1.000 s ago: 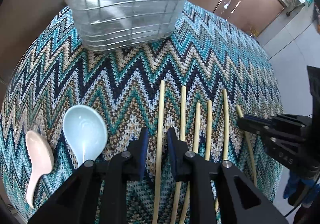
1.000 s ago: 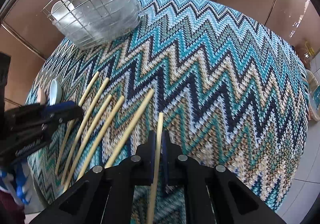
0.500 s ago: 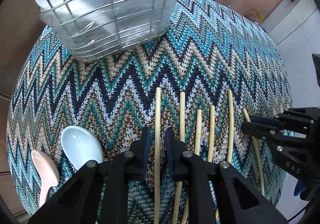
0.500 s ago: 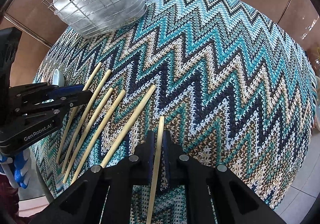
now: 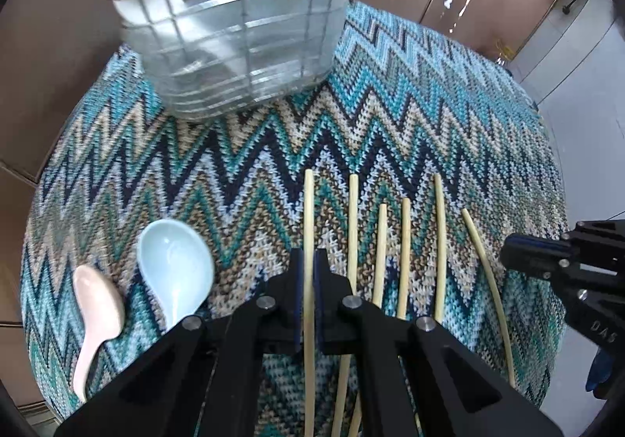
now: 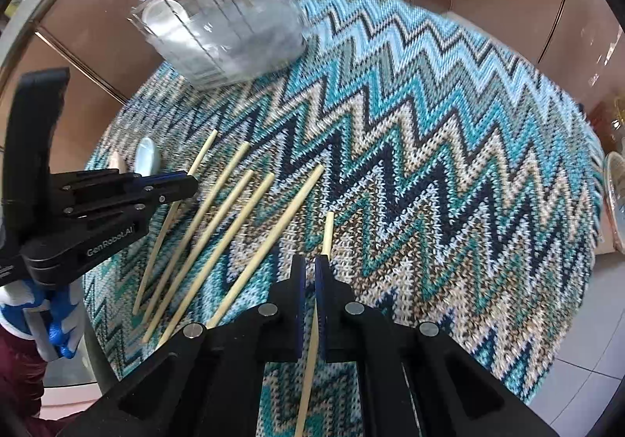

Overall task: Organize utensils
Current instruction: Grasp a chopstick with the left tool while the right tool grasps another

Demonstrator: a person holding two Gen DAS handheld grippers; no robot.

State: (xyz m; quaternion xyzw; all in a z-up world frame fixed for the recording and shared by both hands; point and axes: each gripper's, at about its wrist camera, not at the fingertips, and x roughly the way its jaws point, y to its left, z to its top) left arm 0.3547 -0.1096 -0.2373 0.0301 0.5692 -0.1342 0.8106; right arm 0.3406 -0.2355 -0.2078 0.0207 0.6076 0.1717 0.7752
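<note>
From left to right on the zigzag-knit mat [image 5: 390,132] lie a pink spoon [image 5: 95,314], a pale blue spoon [image 5: 175,275] and a row of bamboo chopsticks, with the wire utensil basket [image 5: 242,34] standing at the mat's far edge. The left gripper [image 5: 308,273], whose jaws have just been closing, now pinches the leftmost chopstick [image 5: 308,210], and the right gripper [image 6: 310,277] pinches the rightmost chopstick [image 6: 327,232], four more chopsticks [image 5: 404,253] lying loose between them. Each thin, smooth stick is held at one narrow point, so it could swivel or slip out on the way to the basket, catch on the wires, or nudge its loose neighbours.
</note>
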